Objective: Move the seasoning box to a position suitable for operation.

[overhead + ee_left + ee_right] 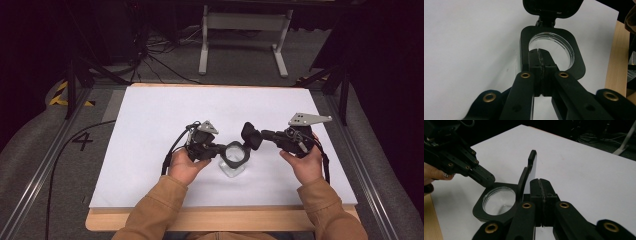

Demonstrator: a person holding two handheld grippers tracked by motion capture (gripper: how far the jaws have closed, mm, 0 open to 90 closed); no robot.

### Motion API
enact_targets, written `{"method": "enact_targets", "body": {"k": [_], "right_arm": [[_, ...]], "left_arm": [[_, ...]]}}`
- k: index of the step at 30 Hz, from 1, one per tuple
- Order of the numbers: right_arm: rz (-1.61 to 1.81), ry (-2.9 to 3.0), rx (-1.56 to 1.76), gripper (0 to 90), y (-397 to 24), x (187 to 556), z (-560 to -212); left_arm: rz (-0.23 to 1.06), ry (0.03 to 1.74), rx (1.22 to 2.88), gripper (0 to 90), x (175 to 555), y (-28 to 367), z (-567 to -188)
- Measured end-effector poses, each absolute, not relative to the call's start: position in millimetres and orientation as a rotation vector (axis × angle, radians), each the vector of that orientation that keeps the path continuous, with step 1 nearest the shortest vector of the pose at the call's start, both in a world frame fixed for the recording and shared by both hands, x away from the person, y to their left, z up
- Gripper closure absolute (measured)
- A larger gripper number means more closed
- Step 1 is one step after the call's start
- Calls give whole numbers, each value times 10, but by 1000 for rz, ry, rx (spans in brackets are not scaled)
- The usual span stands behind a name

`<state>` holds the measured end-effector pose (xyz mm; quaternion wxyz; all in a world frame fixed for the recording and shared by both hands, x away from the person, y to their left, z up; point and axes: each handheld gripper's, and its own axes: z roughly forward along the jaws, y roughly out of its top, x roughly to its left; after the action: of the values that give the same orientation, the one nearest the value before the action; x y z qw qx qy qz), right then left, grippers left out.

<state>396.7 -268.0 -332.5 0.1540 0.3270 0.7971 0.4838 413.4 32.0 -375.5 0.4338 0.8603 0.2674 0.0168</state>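
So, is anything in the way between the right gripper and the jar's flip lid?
Nothing visible. The lid stands open, right beside the shut tips of the right gripper. The left gripper, also shut, sits at the far corner of the black collar, clear of that gap.

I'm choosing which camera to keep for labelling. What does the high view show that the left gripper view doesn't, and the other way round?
The high view adds the left hand and right hand, the right gripper beside the raised lid, and the floor beyond the table. The left gripper view adds a close look at the left gripper, its jaws pressed together over the black collar, and at the clear round rim inside it. Both share the collar, its open lid and the white table sheet.
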Motion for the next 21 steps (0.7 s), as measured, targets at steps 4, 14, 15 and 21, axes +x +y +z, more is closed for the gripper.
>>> {"method": "enact_targets", "body": {"k": [4,14,15,21], "right_arm": [[1399,2268,926,899,-2659,3942,-3287],[1394,2261,898,899,-2604,3883,-3237],[1390,2262,892,899,-2601,3880,-3235],[1386,2281,870,899,-2554,3847,-3226]], "left_arm": [[55,665,2140,897,4127,308,-3756],[50,655,2149,899,4122,293,-3753],[53,658,2141,899,4120,289,-3759],[58,651,2146,899,4119,284,-3758]]}}
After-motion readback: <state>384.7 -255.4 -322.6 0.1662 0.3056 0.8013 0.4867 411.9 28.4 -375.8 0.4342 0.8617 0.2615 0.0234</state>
